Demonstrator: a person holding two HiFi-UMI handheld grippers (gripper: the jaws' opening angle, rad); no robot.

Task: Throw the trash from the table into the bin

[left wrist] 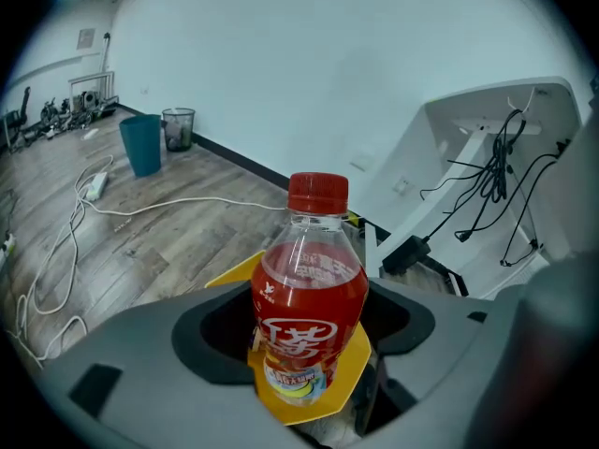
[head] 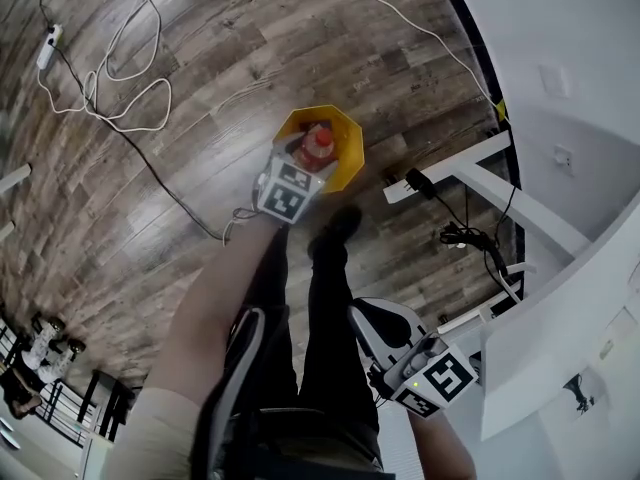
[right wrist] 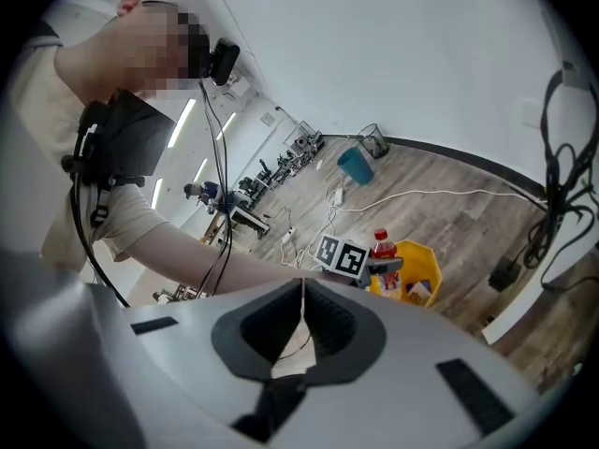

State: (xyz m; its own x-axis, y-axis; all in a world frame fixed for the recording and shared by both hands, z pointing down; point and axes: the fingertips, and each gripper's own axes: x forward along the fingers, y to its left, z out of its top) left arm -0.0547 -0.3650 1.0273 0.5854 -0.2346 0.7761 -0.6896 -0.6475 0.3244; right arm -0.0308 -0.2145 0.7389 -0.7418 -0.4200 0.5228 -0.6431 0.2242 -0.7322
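Observation:
A clear bottle of red drink (left wrist: 309,293) with a red cap stands upright between the jaws of my left gripper (left wrist: 309,337), which is shut on its labelled body. The bottle (head: 318,146) and left gripper (head: 306,164) hang right over the open yellow bin (head: 347,133) on the floor. From the right gripper view the bottle (right wrist: 380,249) sits at the bin's (right wrist: 426,262) left rim. My right gripper (right wrist: 301,293) is shut; a pale sliver shows low between its jaws, and I cannot tell what it is. It hovers low by the table (head: 375,325).
A white scrap (right wrist: 418,290) lies in the bin. Cables (head: 120,98) and a power strip (head: 47,48) trail over the wood floor. White table (head: 560,318) and its leg frame (head: 470,168) stand at right. The person's legs (head: 320,298) are below me. A teal bin (left wrist: 142,144) stands far off.

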